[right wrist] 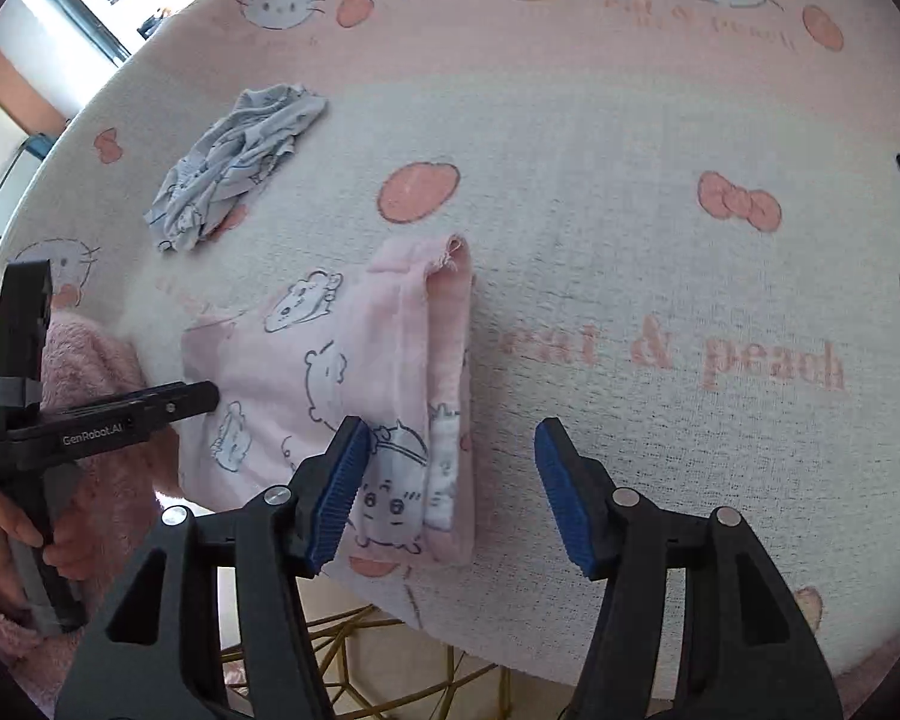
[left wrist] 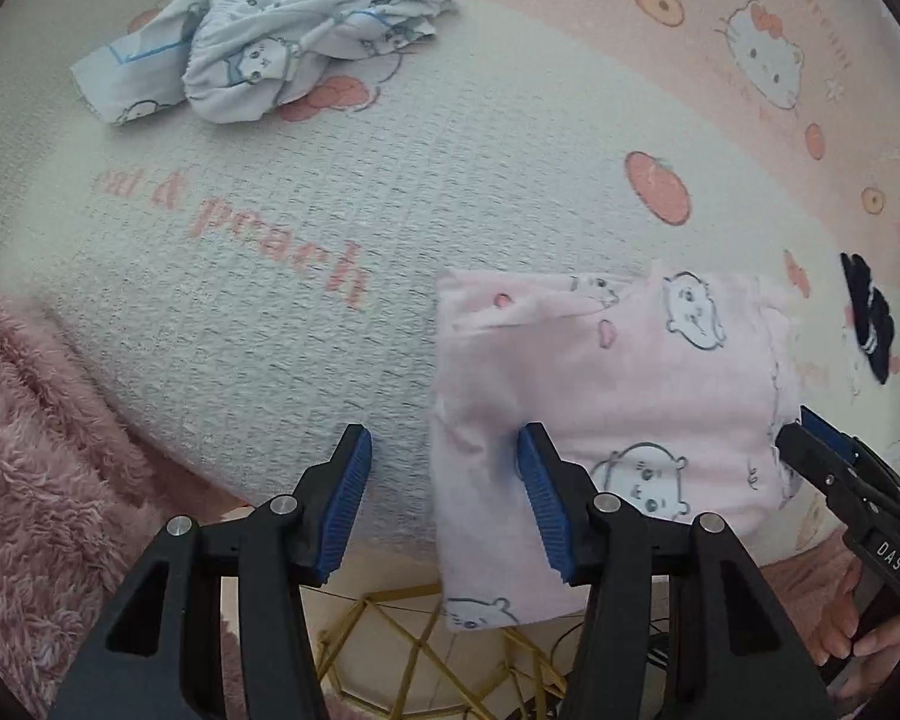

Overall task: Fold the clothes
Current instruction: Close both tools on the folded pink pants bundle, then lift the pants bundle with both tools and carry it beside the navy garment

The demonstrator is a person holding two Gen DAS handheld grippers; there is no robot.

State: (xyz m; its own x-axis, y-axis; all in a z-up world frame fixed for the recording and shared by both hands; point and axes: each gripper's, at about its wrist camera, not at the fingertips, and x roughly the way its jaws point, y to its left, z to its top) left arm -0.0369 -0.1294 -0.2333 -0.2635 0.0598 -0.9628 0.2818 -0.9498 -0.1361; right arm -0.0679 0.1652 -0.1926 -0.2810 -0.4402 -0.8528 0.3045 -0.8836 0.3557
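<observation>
Cartoon-print tablecloth (right wrist: pixel 630 180), left tongs (left wrist: pixel 444 498) open, right tongs (right wrist: pixel 453 492) open, both empty beside folded pink garment (left wrist: pixel 618 378)

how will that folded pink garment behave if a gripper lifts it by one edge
The pink garment looks like thin soft cloth, so it would probably droop and unfold. It seems light. Its near end already hangs past the table edge, so a push could slide it off.

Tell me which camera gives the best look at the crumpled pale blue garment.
The left wrist view: the pale blue garment lies large near the top there, its cartoon print and gathered edge legible, nothing covering it. In the right wrist view the same garment lies farther off at upper left, smaller, its print hard to make out.
</observation>
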